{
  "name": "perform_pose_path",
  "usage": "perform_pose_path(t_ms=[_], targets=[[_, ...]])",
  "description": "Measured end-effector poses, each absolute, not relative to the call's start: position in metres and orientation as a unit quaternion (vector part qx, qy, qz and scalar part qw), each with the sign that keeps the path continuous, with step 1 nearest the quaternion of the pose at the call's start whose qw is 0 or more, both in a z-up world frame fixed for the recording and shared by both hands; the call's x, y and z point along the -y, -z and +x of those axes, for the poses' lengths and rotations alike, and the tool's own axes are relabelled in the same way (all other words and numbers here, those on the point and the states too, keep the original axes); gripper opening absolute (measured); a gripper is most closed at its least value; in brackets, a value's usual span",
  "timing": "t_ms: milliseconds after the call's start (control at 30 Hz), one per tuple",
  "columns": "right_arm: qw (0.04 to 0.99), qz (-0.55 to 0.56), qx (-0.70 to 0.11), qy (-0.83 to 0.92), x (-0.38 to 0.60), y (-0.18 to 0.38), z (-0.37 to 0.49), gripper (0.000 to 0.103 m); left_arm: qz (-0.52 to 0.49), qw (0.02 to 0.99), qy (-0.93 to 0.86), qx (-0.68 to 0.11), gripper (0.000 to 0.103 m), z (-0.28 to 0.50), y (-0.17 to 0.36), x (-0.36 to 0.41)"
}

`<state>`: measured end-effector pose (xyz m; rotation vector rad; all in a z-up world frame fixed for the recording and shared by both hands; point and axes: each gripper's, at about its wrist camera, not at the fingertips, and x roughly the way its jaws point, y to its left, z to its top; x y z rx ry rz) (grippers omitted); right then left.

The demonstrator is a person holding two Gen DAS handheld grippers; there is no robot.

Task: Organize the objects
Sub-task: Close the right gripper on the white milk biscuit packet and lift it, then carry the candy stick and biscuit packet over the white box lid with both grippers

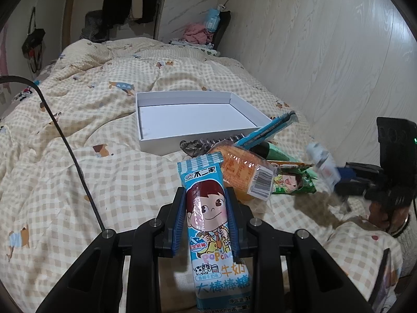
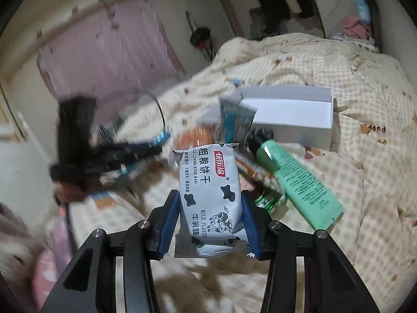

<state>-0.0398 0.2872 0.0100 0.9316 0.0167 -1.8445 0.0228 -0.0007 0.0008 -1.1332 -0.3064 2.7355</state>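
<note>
A bed (image 1: pixel 104 120) under a cream-and-tan checked quilt carries everything, and on it lies a shallow white rectangular cardboard box (image 1: pixel 192 118), open-topped and, as far as the left wrist view shows, with nothing in it. So the sorting looks barely begun: no item has gone into the box yet, and a small heap is left just beside its near corner. In that heap lie a green plastic squeeze tube with a black cap (image 2: pixel 294 180), an orange clear-wrapped snack pack with a barcode label (image 1: pixel 242 172), a green printed sweet wrapper (image 1: pixel 292 181), a blue-handled comb-like tool (image 1: pixel 265 130) leaning over the box corner, and a dark toothed hair clip (image 1: pixel 203 143) against the box's front wall. Two items are off the quilt. The left gripper (image 1: pixel 206 219) has its blue ribbed fingers (image 1: pixel 177 224) closed narrowly on a long light-blue lollipop wrapper printed with a cartoon child (image 1: pixel 208 224), held upright short of the box. The right gripper (image 2: pixel 212 214) has its fingers clamped on both sides of a white cow-patterned milk biscuit packet (image 2: pixel 211 195), raised above the heap; this view is smeared by motion. Judging from this, both held packets and the whole heap remain to be placed.
</note>
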Motion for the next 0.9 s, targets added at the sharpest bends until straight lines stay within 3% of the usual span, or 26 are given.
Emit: perform_pose_path(t_ms=[233, 400, 567, 733, 900], targets=[[0.515, 0.354, 0.076, 0.777, -0.303, -0.050, -0.071, 0.048, -0.345, 0.103, -0.929, 0.084, 0.032, -0.006, -0.071, 0.012], [0.492, 0.311, 0.102, 0.807, -0.296, -0.081, -0.096, 0.048, -0.283, 0.064, -0.957, 0.029, 0.032, -0.030, -0.111, 0.002], [0.413, 0.220, 0.056, 0.882, -0.270, -0.094, -0.094, 0.048, -0.161, 0.001, -0.985, -0.054, 0.032, -0.032, -0.124, -0.025], [0.447, 0.156, 0.116, 0.873, -0.259, -0.085, -0.106, 0.048, -0.156, 0.004, -0.988, 0.000, 0.032, -0.067, -0.116, -0.013], [0.432, 0.177, 0.093, 0.879, -0.238, -0.063, -0.138, 0.048, -0.178, -0.026, -0.982, 0.050, 0.032, -0.111, -0.079, 0.015]])
